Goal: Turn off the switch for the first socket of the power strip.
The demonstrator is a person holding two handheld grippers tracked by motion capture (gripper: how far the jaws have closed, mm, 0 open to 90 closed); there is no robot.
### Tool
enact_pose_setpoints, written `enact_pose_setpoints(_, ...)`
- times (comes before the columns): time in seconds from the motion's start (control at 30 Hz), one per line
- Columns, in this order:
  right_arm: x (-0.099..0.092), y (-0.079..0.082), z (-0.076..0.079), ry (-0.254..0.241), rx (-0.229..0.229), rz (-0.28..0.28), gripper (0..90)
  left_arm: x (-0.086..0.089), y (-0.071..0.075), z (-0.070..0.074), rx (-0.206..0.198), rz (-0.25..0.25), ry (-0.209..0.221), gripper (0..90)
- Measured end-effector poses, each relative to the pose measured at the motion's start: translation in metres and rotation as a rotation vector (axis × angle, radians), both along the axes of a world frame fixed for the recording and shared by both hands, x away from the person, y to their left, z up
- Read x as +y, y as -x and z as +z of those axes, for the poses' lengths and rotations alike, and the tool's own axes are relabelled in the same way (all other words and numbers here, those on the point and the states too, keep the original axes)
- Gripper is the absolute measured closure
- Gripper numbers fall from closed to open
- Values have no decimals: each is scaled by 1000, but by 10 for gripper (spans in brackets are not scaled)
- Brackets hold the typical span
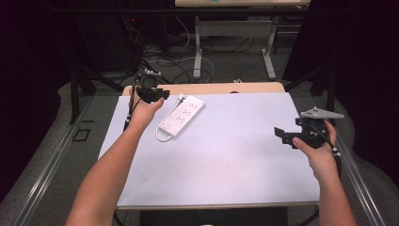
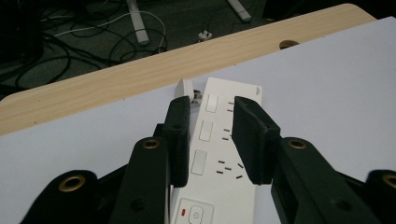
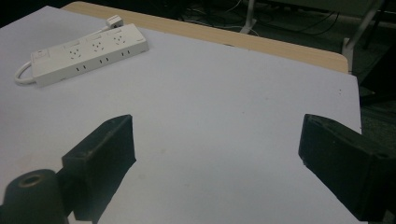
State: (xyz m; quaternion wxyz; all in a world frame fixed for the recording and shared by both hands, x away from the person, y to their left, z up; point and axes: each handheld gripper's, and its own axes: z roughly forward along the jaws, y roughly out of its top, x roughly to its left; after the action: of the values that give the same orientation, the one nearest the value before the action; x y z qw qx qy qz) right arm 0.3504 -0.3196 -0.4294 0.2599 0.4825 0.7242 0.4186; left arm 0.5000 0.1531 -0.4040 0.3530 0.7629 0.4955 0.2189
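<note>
A white power strip (image 1: 182,115) lies at the far left of the white table top (image 1: 226,160), with its white plug (image 1: 181,98) beside its far end and its short cord (image 1: 160,136) looped at the near end. My left gripper (image 1: 157,94) hovers at the strip's far end. In the left gripper view its jaws (image 2: 211,105) stand a narrow gap apart above the strip (image 2: 210,135), pressing on nothing, with the plug (image 2: 187,87) just beyond them. My right gripper (image 1: 281,134) is held near the right edge, jaws (image 3: 217,123) wide apart over bare sheet, the strip (image 3: 88,53) far off.
A wooden table edge (image 1: 211,88) runs along the far side, with a round hole (image 2: 289,44) in it. Beyond it, cables (image 1: 169,61) and a desk's metal legs (image 1: 197,52) are on the floor. Dark frame bars (image 1: 75,94) stand at the table's sides.
</note>
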Motion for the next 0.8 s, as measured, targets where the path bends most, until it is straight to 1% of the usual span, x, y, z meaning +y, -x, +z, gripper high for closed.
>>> enact_pose_setpoints(0.13,0,0,-1,3,4,-1,102,-3,-6,-5,15,23,-3,704)
enact_pose_setpoints(0.17,0,-1,-1,6,5,-1,102,-3,-8,-6,13,19,-7,707)
enact_pose_setpoints(0.23,0,-1,-1,5,6,-1,102,-5,-11,-8,12,23,-1,711)
enact_pose_setpoints(0.33,1,-1,-2,4,8,0,102,-7,-14,-11,21,33,0,719)
enact_pose_setpoints(0.37,1,-1,-3,3,10,-2,102,-8,-16,-12,24,41,-5,720)
enact_pose_setpoints(0.43,0,-2,-3,6,9,-1,102,-10,-18,-13,23,41,-12,725)
enact_pose_setpoints(0.57,1,-2,-4,3,12,-1,102,-13,-23,-18,26,62,-6,739)
enact_pose_setpoints(0.6,1,-2,-4,0,10,0,102,-13,-24,-19,29,67,-10,744)
enact_pose_setpoints(0.67,0,-2,-4,5,12,-2,102,-13,-26,-20,36,75,-5,755)
enact_pose_setpoints(0.7,0,-2,-4,4,15,-5,102,-14,-27,-22,33,80,-3,760)
enact_pose_setpoints(0.8,0,-3,-5,1,14,-8,102,-14,-30,-25,50,89,-5,776)
